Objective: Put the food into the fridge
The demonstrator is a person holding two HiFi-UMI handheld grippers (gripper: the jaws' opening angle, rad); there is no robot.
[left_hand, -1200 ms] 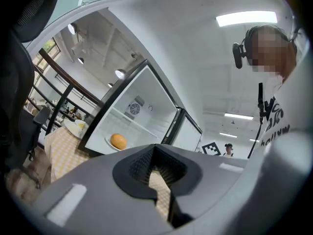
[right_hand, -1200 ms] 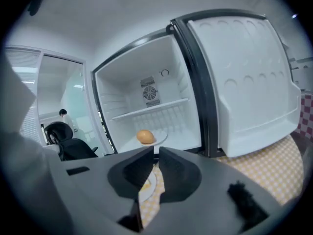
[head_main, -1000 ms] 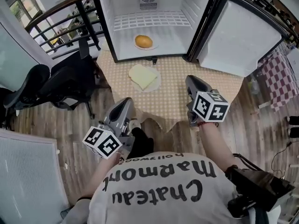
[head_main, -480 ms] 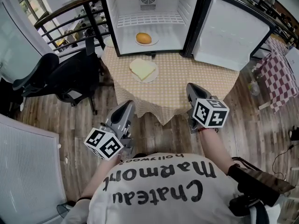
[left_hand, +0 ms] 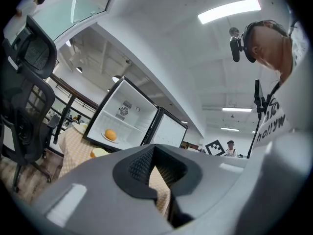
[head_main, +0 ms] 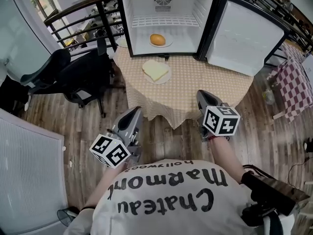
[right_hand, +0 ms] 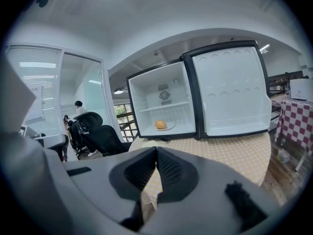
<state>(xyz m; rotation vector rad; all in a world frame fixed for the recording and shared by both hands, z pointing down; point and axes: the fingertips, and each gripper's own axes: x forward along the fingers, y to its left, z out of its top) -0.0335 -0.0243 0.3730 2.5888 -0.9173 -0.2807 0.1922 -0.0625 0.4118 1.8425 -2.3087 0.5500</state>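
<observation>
Grey left gripper (left_hand: 155,147) fingers touch, empty; right gripper (right_hand: 156,149) fingers have just closed, empty.

Beige checked-cloth table (head_main: 210,87), on it an open fridge (head_main: 198,18) and a plate (head_main: 167,80) of bread (head_main: 155,70).

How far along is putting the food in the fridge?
Done: a bun sits in the open fridge. In hand: nothing; the left gripper is shut and empty, the right gripper has just closed on nothing. Left: the bread on the table goes in.
</observation>
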